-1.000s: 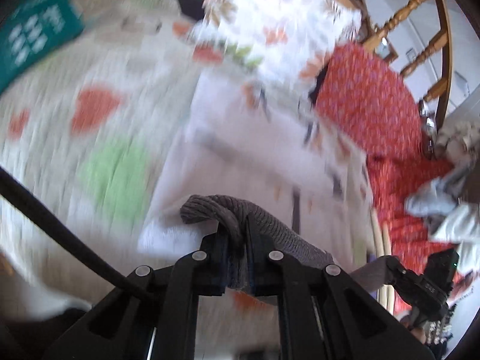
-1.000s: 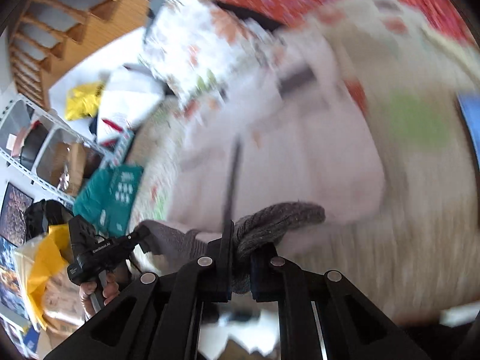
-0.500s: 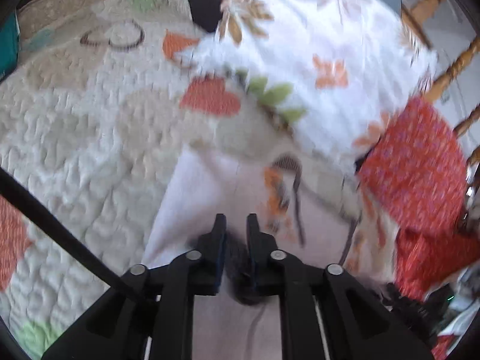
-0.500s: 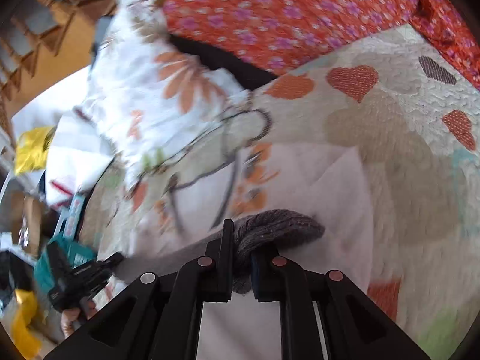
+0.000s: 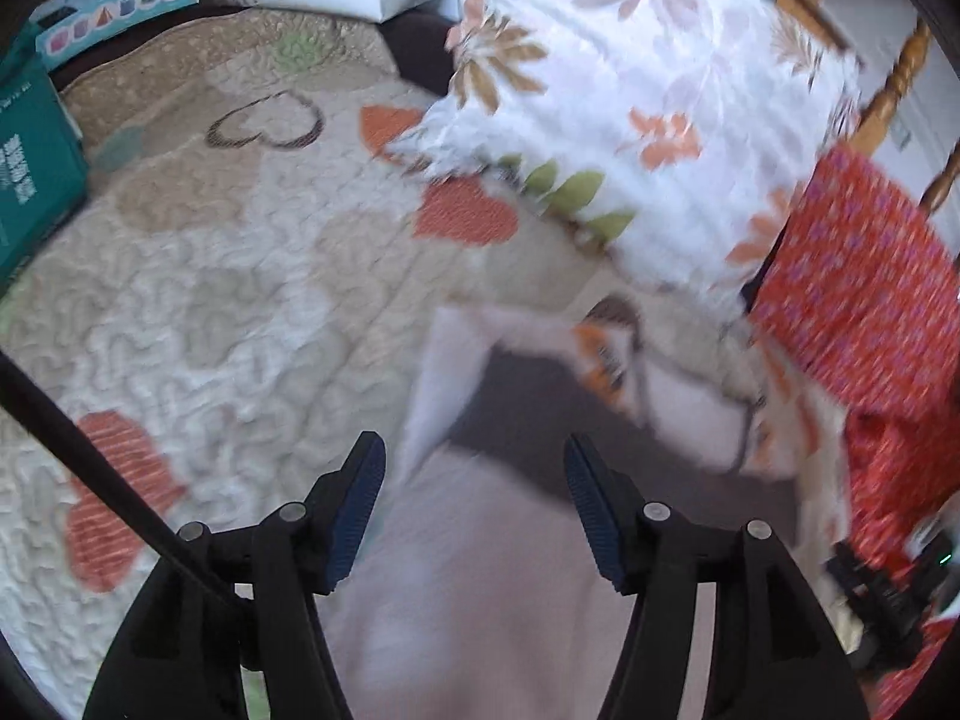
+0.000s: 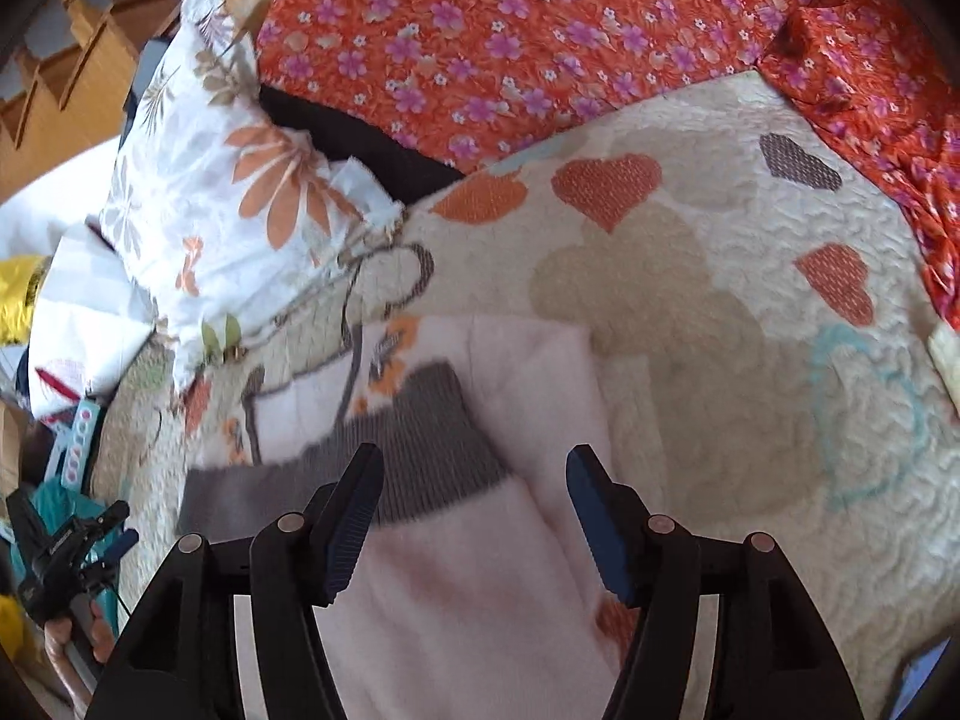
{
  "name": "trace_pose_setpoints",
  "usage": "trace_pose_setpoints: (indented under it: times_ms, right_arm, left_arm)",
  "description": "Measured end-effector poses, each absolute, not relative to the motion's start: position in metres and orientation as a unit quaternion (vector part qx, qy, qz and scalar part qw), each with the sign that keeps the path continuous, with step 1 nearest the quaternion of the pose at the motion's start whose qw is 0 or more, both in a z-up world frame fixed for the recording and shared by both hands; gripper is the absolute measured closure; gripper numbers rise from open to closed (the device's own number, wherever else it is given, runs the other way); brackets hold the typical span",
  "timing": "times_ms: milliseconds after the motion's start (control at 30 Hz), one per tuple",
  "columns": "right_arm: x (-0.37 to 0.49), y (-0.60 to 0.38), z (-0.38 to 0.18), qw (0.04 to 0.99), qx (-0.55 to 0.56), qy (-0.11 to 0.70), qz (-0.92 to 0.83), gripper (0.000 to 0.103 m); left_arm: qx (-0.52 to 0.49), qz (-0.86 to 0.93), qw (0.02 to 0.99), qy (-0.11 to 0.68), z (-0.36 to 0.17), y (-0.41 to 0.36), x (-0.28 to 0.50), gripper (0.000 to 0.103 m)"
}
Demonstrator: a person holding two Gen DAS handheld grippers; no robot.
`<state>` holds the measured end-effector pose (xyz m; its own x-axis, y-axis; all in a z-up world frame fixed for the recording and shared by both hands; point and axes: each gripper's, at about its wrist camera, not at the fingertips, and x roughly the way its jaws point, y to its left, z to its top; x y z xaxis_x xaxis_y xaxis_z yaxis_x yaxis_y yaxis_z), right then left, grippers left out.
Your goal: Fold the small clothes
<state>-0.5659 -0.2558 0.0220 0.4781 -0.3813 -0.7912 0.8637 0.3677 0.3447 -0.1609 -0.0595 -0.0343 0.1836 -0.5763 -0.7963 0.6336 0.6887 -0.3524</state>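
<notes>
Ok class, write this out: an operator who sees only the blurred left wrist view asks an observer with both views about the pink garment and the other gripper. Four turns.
Operator: What is that dark patch on the pink garment?
Observer: The right wrist view shows it sharply: a grey ribbed band lying across the pink garment.
Operator: Is the right gripper gripping it?
Observer: No. The right gripper has its jaws wide apart and clamps nothing.

Right gripper jaws apart above pink garment, grey waistband.
</notes>
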Motion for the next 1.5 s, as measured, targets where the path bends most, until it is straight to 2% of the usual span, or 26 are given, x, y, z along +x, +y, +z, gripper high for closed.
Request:
trace_pose_setpoints:
  times_ms: [233, 400, 467, 500, 533, 867, 933, 1033, 1067, 1100, 1133, 1167, 1200, 1367, 1500]
  right_arm:
    - [-0.576, -0.221, 0.013, 0.758, 0.356, 0.360, -0.411, 0.035]
    - [-0.600, -0.208, 0.011, 0.742, 0.368, 0.360, -0.429, 0.035]
    - [-0.610, -0.205, 0.012, 0.736, 0.368, 0.359, -0.440, 0.035]
    - [-0.617, -0.203, 0.013, 0.732, 0.368, 0.357, -0.449, 0.034]
    - [-0.622, -0.202, 0.013, 0.729, 0.370, 0.357, -0.453, 0.034]
    - [-0.646, -0.196, -0.015, 0.719, 0.468, 0.316, -0.404, 0.031]
    - [-0.641, -0.199, -0.021, 0.723, 0.477, 0.306, -0.394, 0.031]
    - [-0.629, -0.202, -0.025, 0.735, 0.474, 0.289, -0.389, 0.030]
    - [-0.625, -0.202, -0.026, 0.739, 0.475, 0.282, -0.386, 0.031]
    - [-0.621, -0.203, -0.028, 0.741, 0.481, 0.274, -0.379, 0.045]
    - [-0.616, -0.204, -0.032, 0.740, 0.489, 0.274, -0.371, 0.054]
    - [-0.610, -0.204, -0.034, 0.738, 0.494, 0.279, -0.366, 0.076]
    - [-0.604, -0.205, -0.033, 0.736, 0.492, 0.286, -0.368, 0.082]
    - [-0.579, -0.196, 0.012, 0.747, 0.475, 0.265, -0.384, 0.086]
    - [-0.496, -0.173, 0.055, 0.786, 0.420, 0.282, -0.355, 0.087]
  left_arm:
    - [0.070, -0.375, 0.755, 0.534, -0.061, -0.032, -0.163, 0.041]
    - [0.130, -0.385, 0.737, 0.540, -0.079, -0.032, -0.183, 0.039]
    - [0.160, -0.384, 0.739, 0.530, -0.080, -0.032, -0.189, 0.059]
    - [0.178, -0.379, 0.747, 0.517, -0.080, -0.031, -0.191, 0.080]
    - [0.179, -0.376, 0.751, 0.513, -0.079, -0.028, -0.191, 0.088]
    - [0.087, -0.348, 0.787, 0.501, -0.043, 0.029, -0.188, 0.088]
    - [0.080, -0.359, 0.786, 0.497, -0.036, 0.033, -0.194, 0.078]
    - [0.072, -0.371, 0.785, 0.491, -0.032, 0.034, -0.202, 0.072]
    - [0.069, -0.372, 0.785, 0.490, -0.032, 0.034, -0.202, 0.071]
    - [0.065, -0.371, 0.786, 0.490, -0.032, 0.034, -0.200, 0.071]
    - [0.061, -0.369, 0.787, 0.491, -0.033, 0.035, -0.198, 0.071]
    - [0.058, -0.366, 0.788, 0.491, -0.034, 0.035, -0.195, 0.071]
    - [0.053, -0.363, 0.790, 0.491, -0.034, 0.037, -0.191, 0.071]
    - [0.019, -0.358, 0.797, 0.487, -0.023, 0.052, -0.169, 0.071]
    - [-0.018, -0.355, 0.803, 0.478, -0.005, 0.071, -0.153, 0.071]
